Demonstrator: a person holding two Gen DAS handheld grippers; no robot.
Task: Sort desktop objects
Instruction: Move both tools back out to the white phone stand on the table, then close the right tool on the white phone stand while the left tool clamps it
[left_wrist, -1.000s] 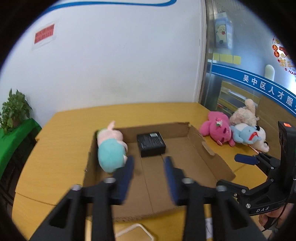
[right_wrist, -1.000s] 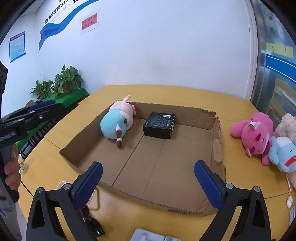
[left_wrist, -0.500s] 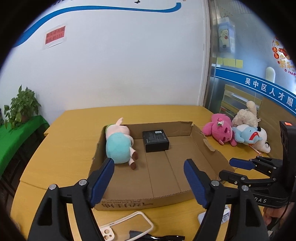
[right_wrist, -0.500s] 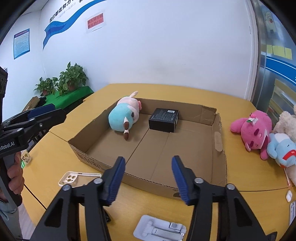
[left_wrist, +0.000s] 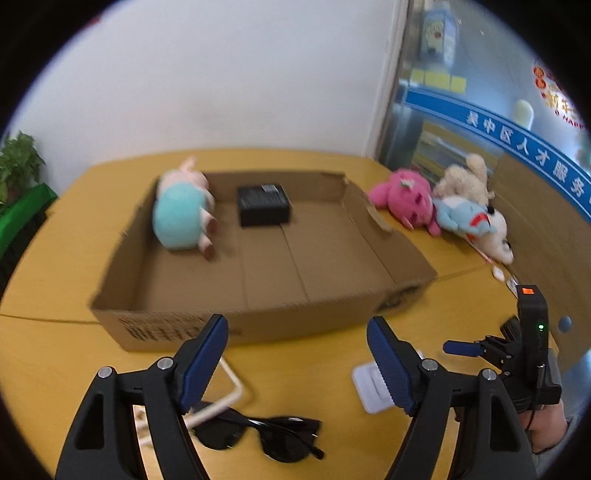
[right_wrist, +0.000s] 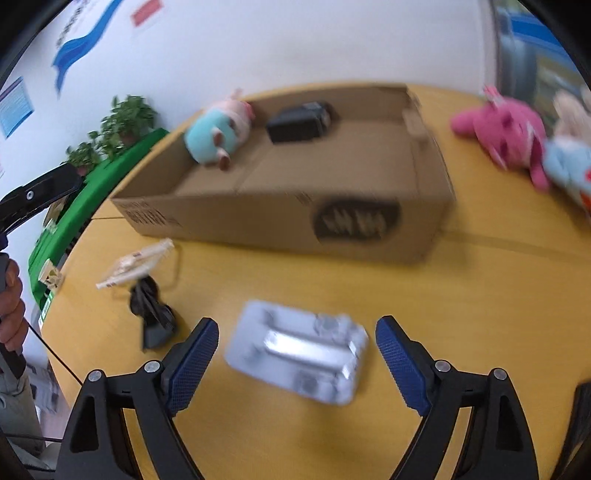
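A cardboard box (left_wrist: 258, 317) on the yellow table holds a teal and pink plush pig (left_wrist: 181, 214) and a small black box (left_wrist: 264, 205). In front of it lie black sunglasses (left_wrist: 258, 432), a cream phone case (left_wrist: 229, 391) and a white stand (left_wrist: 369, 387). My left gripper (left_wrist: 295, 332) hangs open above the sunglasses with nothing between its fingers. My right gripper (right_wrist: 295, 325) hovers low over the white stand (right_wrist: 299, 350). Its jaws are opening. The stand lies between the pads, which do not touch it.
Pink (left_wrist: 402, 199), blue (left_wrist: 465, 218) and cream (left_wrist: 465, 181) plush toys lie on the table to the right of the box. Potted plants on a green surface (right_wrist: 122, 122) stand past the table's left edge. A hand holds each gripper.
Both grippers have sunk toward the table in front of the box. The left jaws went from narrow to wide. The right jaws narrowed, then widened again, and now frame the white stand.
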